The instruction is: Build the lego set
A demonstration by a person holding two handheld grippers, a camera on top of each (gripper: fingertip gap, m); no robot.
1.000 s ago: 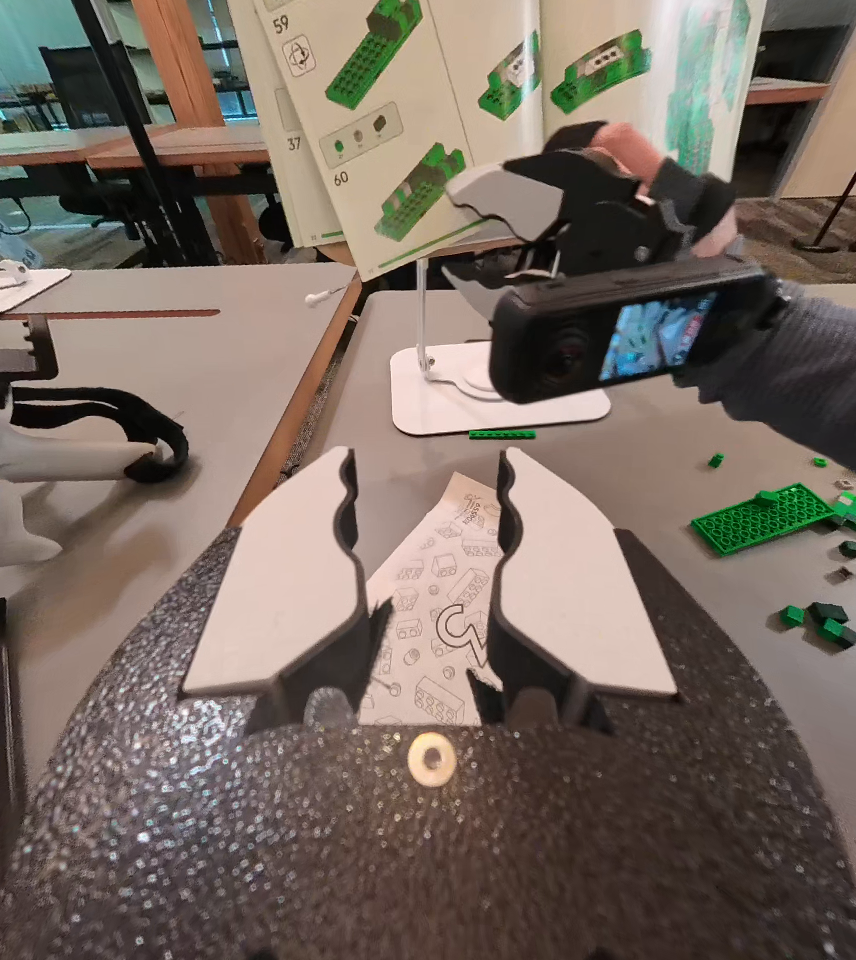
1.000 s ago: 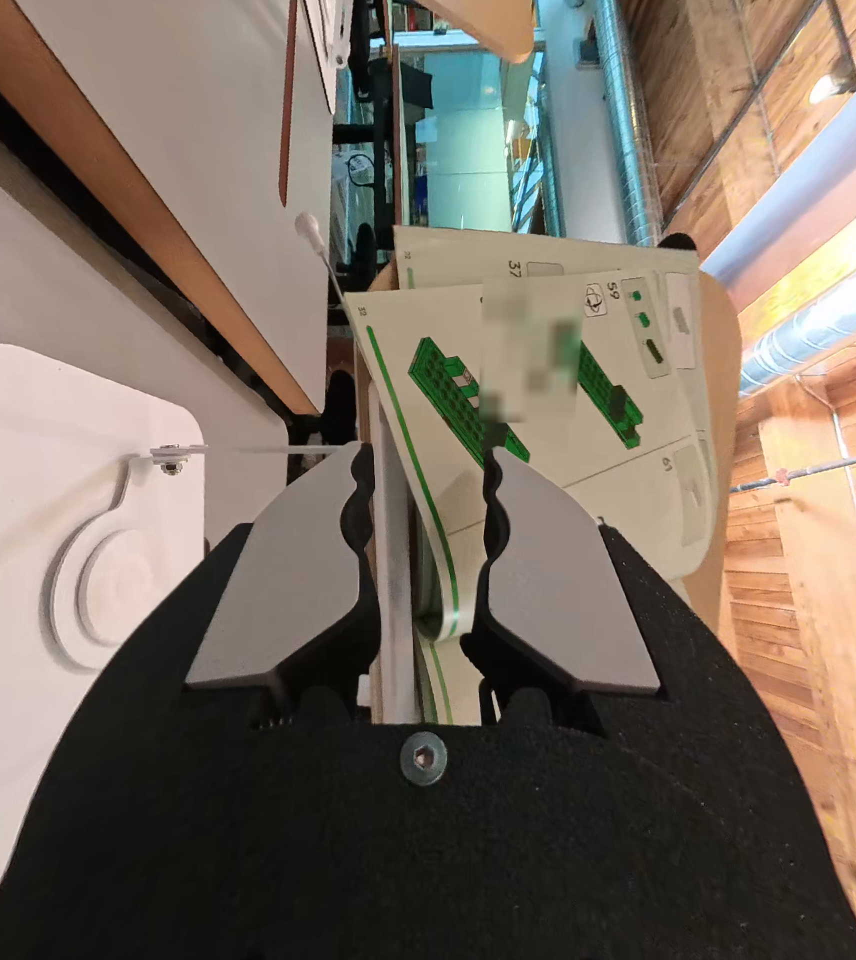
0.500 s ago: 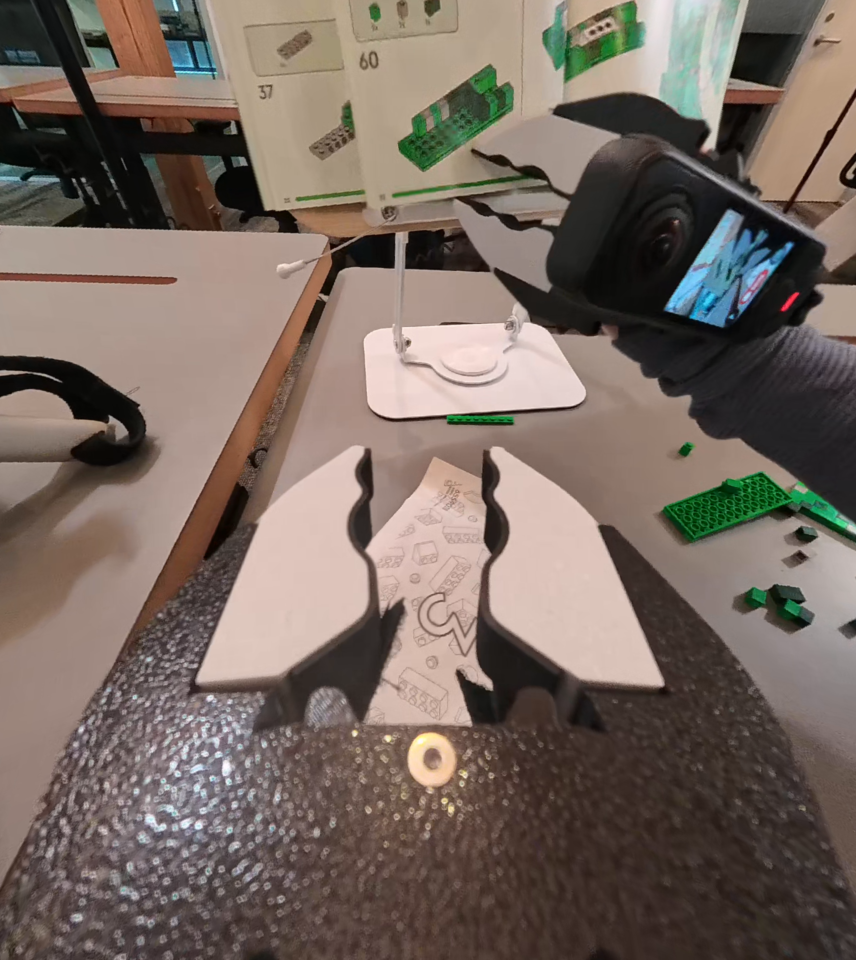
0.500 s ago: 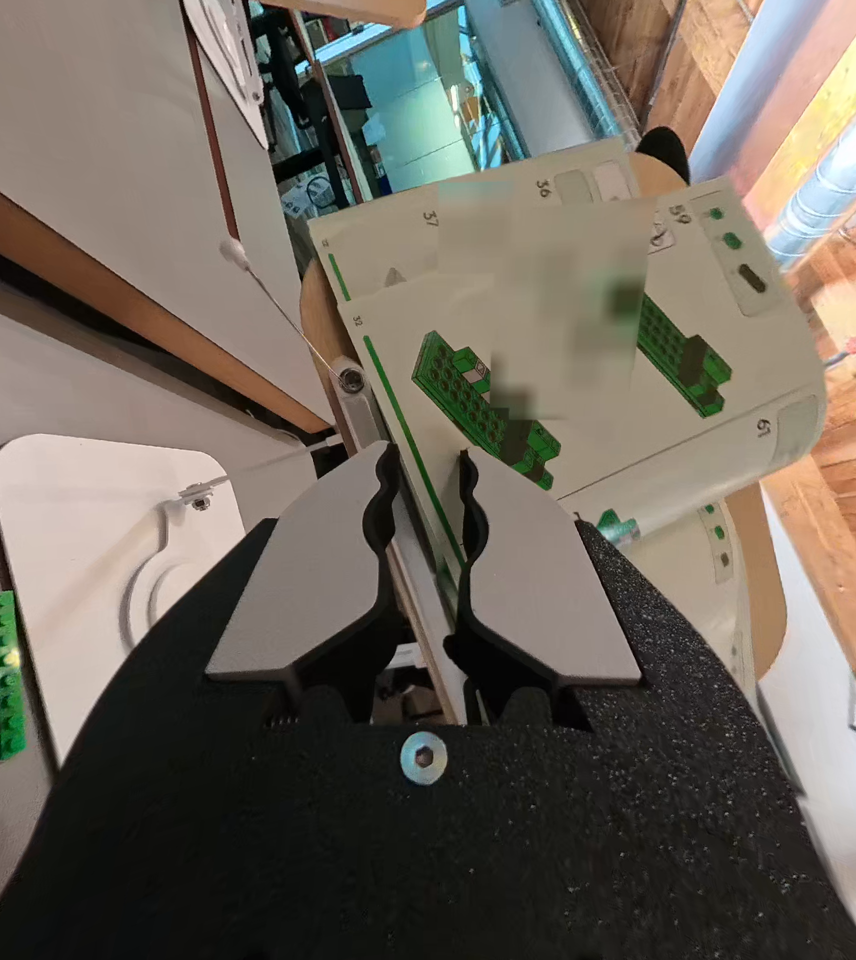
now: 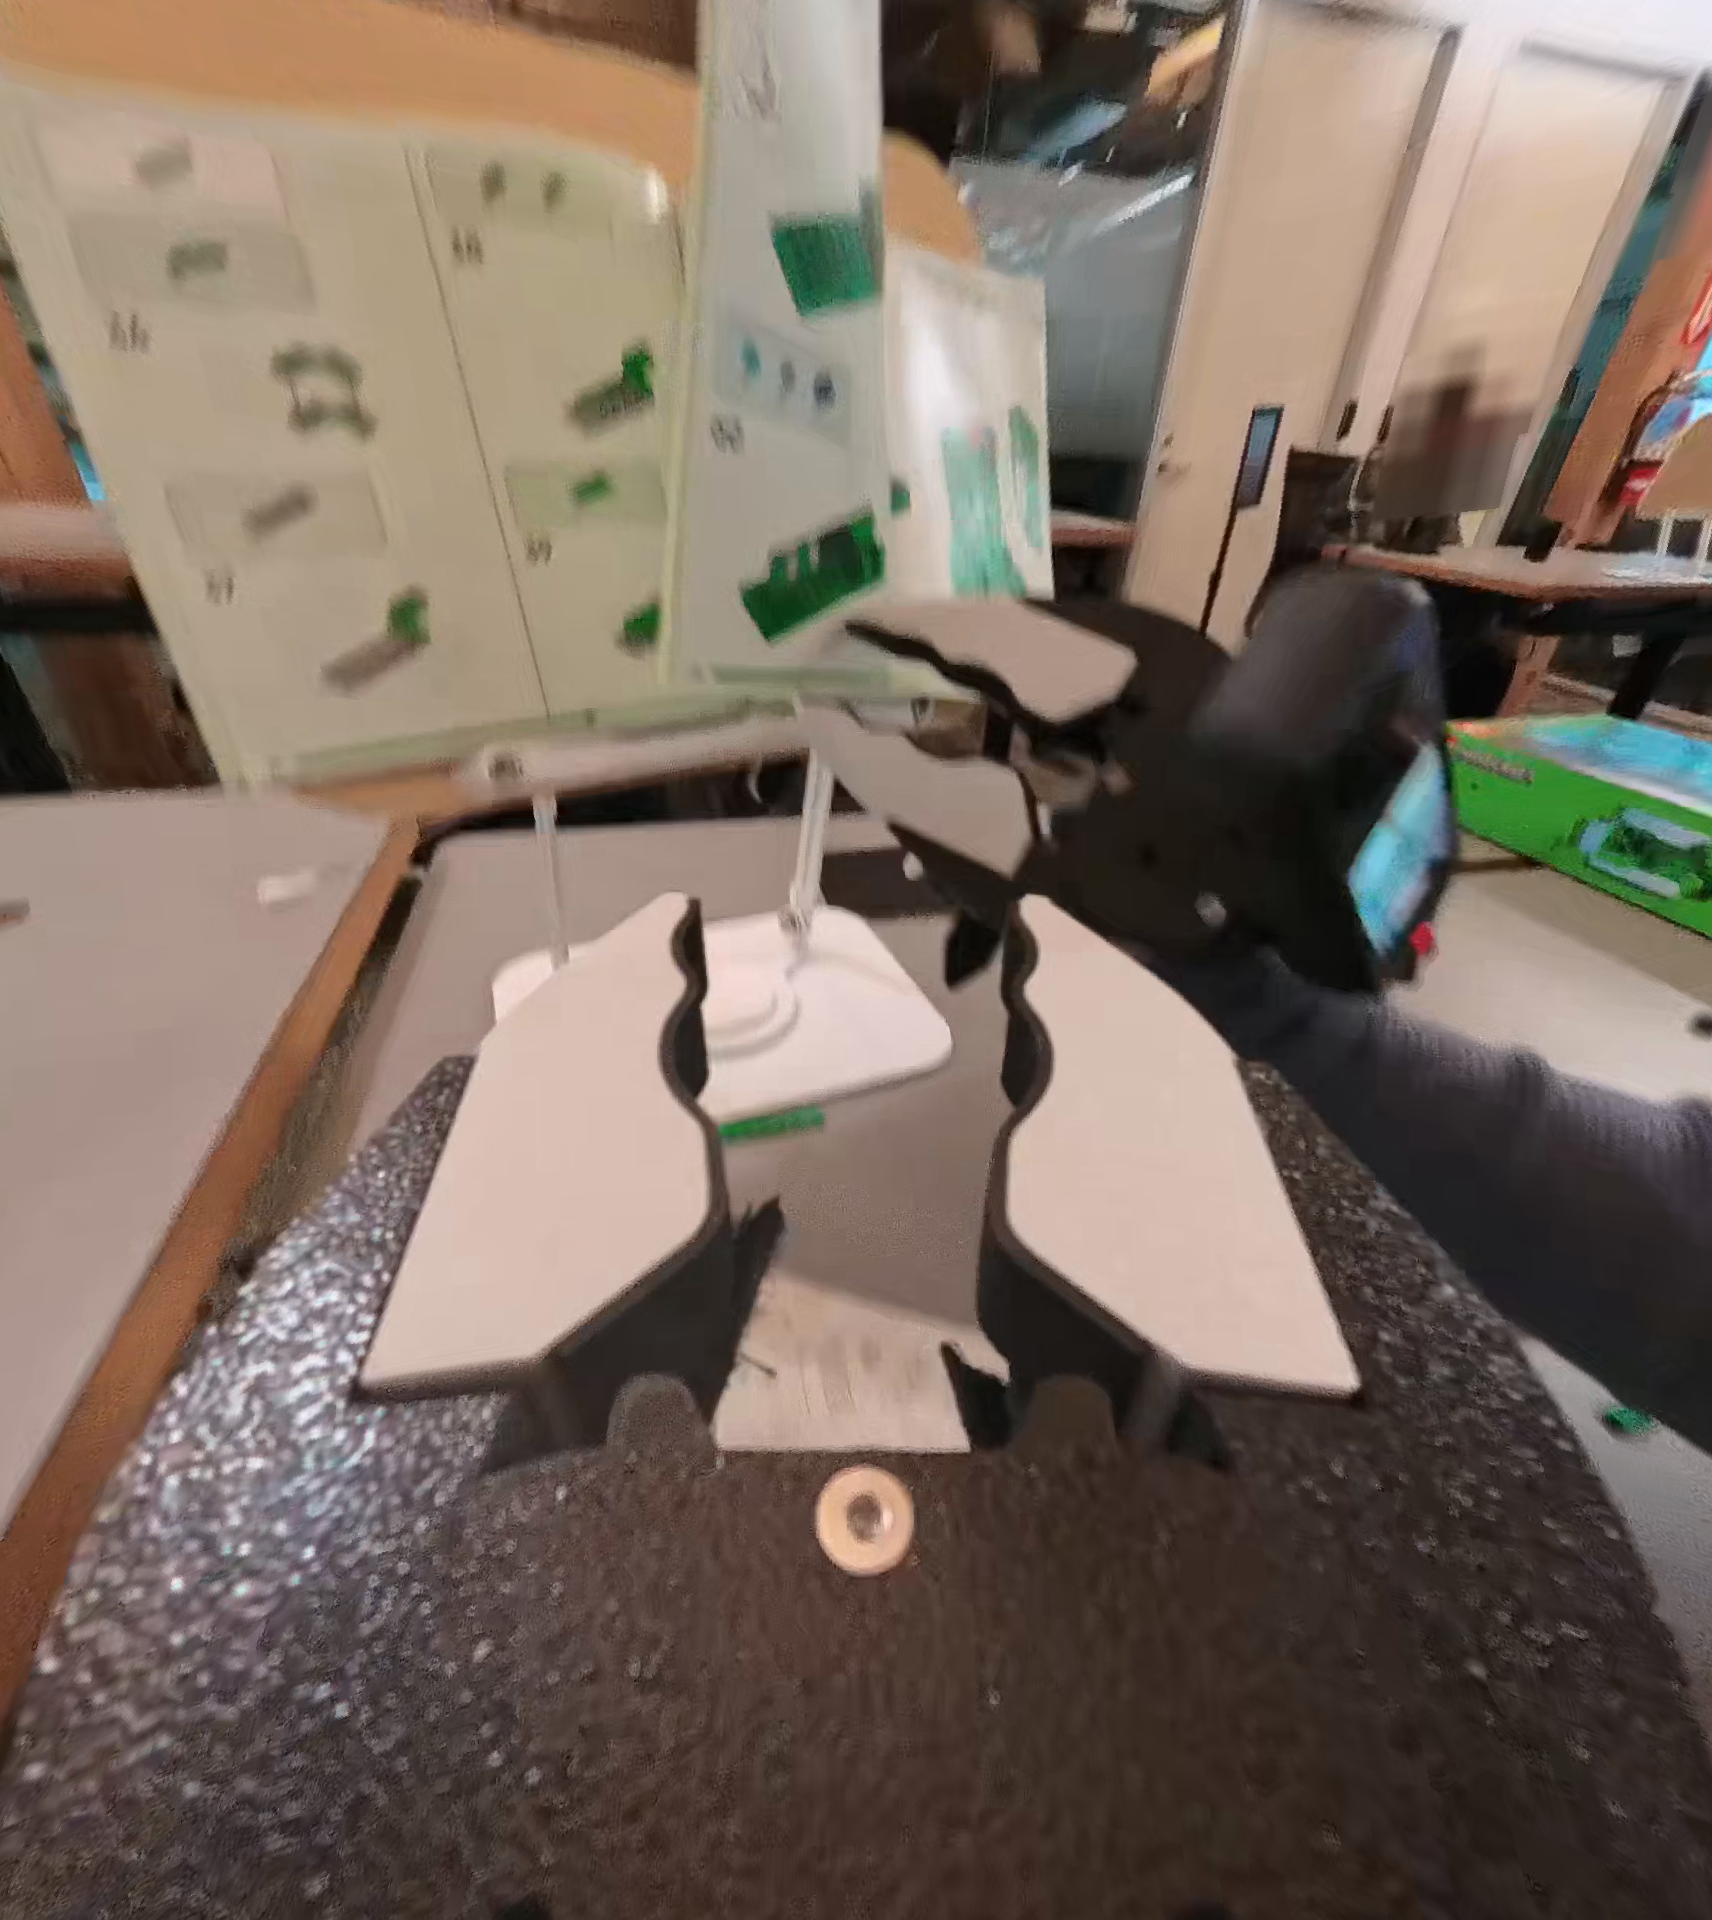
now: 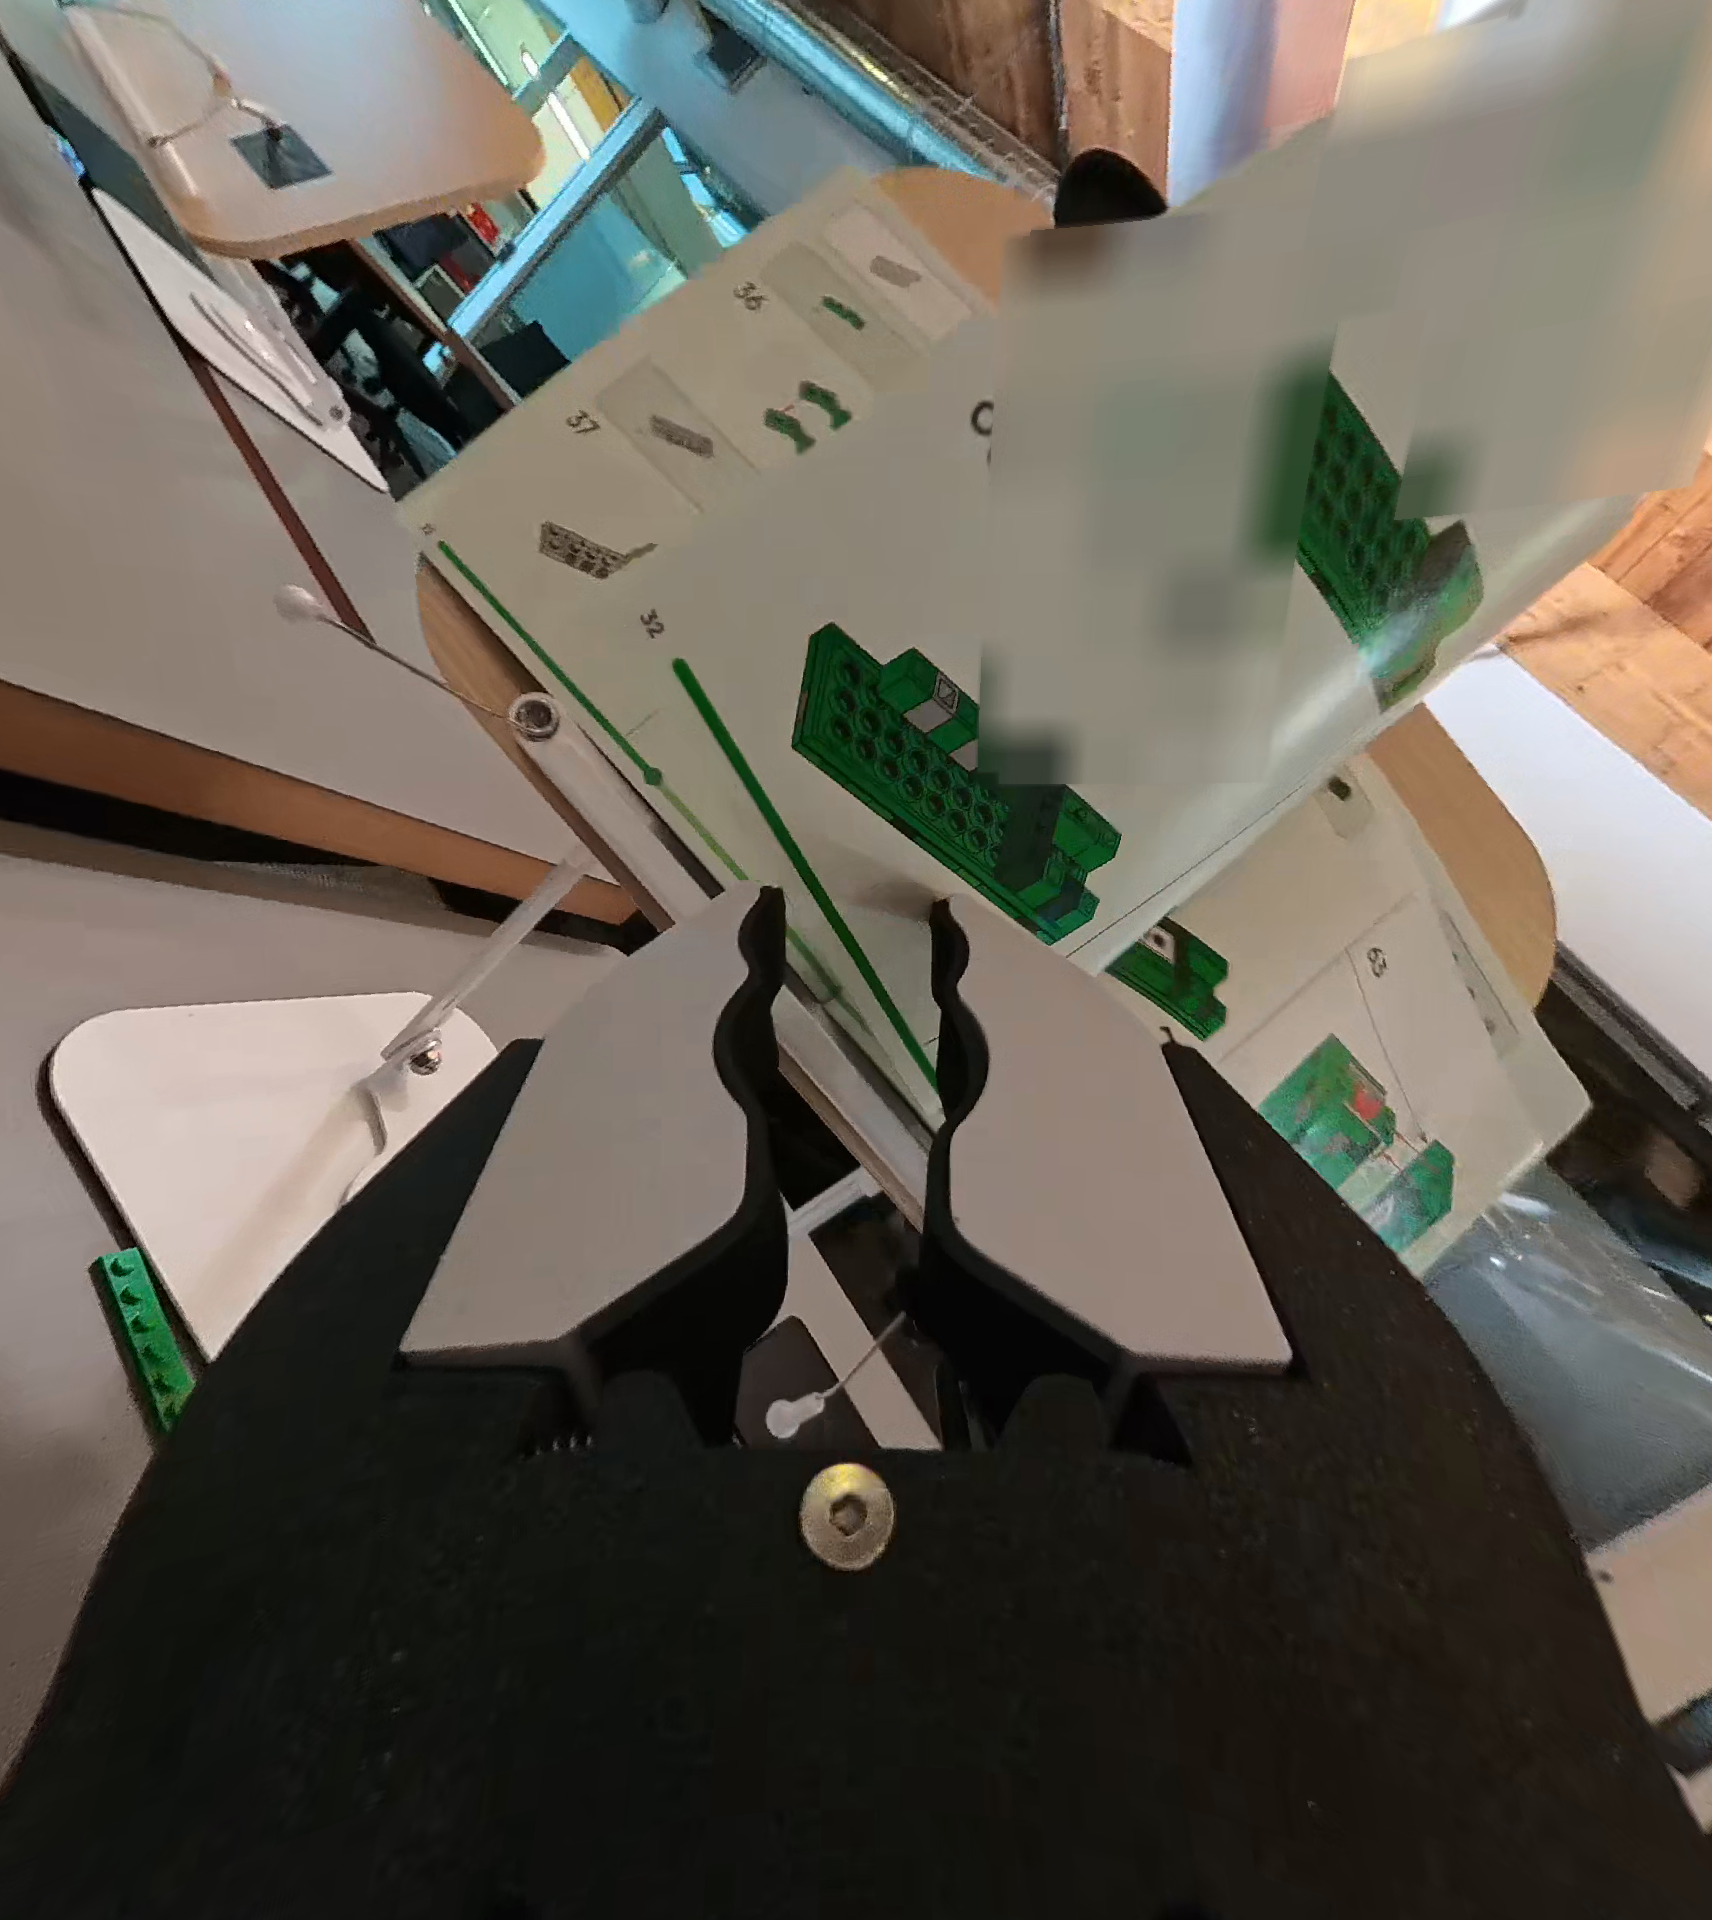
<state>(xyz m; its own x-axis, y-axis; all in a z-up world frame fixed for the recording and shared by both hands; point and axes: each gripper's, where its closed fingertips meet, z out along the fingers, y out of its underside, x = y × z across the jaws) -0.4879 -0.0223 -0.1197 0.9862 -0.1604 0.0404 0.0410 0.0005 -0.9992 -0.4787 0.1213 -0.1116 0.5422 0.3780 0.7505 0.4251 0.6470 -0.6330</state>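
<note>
Since half a second earlier the left gripper (image 5: 852, 987) had lifted and spread wider — nothing between its fingers. The right gripper (image 6: 852, 914) had swung further round; its jaws stood parted astride the lower edge of the instruction booklet (image 6: 831, 644), centre frame, on the white stand (image 6: 239, 1122). Whether the pads touched paper — cannot tell. A green lego plate (image 6: 140, 1340) lay lower left, beside the stand's base.

Grey table (image 5: 156, 1039): white stand base (image 5: 831, 1023), green strip (image 5: 774, 1124).

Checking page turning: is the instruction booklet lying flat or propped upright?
Upright: the instruction booklet stands on a white stand, pages fanning near the right claw.
</note>
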